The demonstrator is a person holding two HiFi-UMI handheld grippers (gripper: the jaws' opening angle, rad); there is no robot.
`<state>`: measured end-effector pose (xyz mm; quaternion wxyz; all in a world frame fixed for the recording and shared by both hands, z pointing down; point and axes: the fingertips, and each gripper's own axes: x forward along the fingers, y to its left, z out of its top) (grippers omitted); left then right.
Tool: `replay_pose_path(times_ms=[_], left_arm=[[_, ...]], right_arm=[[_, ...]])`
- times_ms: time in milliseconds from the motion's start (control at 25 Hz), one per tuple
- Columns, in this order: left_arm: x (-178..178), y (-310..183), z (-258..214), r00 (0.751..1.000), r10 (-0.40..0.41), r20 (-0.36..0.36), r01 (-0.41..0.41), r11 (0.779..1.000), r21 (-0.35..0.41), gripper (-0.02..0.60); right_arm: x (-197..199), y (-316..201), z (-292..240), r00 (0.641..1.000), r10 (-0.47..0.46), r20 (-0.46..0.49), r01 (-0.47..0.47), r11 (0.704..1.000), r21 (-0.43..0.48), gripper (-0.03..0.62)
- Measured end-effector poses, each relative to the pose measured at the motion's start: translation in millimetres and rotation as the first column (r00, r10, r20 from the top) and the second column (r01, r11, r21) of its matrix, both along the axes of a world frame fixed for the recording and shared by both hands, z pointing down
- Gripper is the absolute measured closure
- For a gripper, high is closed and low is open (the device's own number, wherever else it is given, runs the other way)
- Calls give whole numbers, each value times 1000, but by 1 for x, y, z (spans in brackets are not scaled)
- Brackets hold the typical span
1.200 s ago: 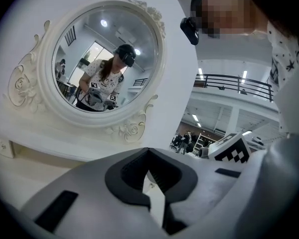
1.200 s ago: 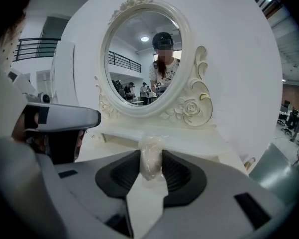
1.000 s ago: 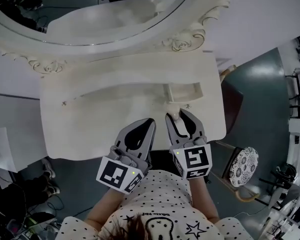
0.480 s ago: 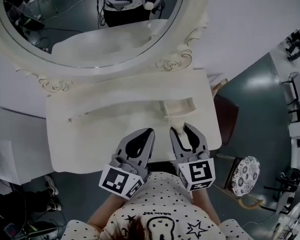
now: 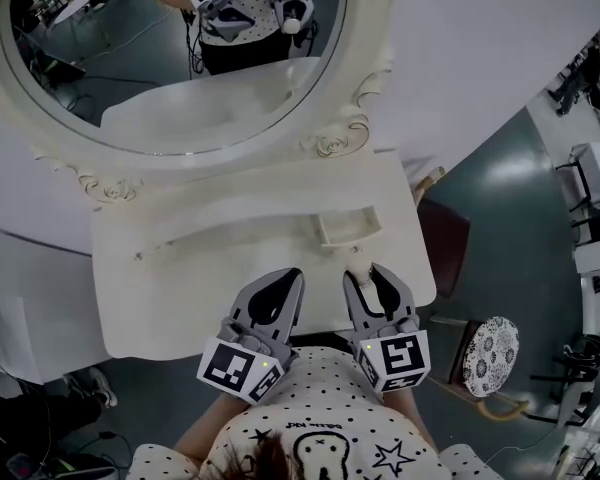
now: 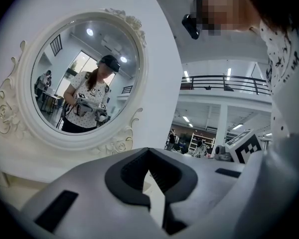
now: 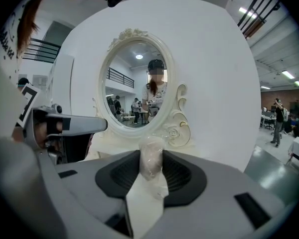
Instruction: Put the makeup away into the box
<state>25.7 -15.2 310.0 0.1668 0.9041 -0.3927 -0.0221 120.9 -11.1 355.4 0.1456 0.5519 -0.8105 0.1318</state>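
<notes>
Left gripper (image 5: 286, 278): jaws pressed together, nothing in them, over the near edge of the white vanity table (image 5: 180, 288). Right gripper (image 5: 365, 271) sits just beside it, pinching a pale plastic-wrapped makeup piece (image 7: 152, 159) that stands upright between the pads. A small open white box (image 5: 347, 230) is on the tabletop just past the right tips, with only bare tabletop between. Behind it is an oval ornate mirror (image 5: 170, 58) reflecting both grippers. A patterned round stool (image 5: 488, 343) stands on the floor right of the table.

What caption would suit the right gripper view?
Right gripper clamps a pale plastic-wrapped makeup item before a white ornate oval mirror.
</notes>
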Motion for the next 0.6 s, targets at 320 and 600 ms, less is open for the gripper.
replay_pose_path(times_ms=[320,600], left_arm=[[2,-1,2,1000,10,8,-10,1000,0,586],[-1,-4,6,1000,-5,5,5,1000,-20,586]], right_arm=[[6,-2,0,1000,19,-1,-19,1000,6,451],[5,-3,1,1000,15,-2,-15,1000,2,450]])
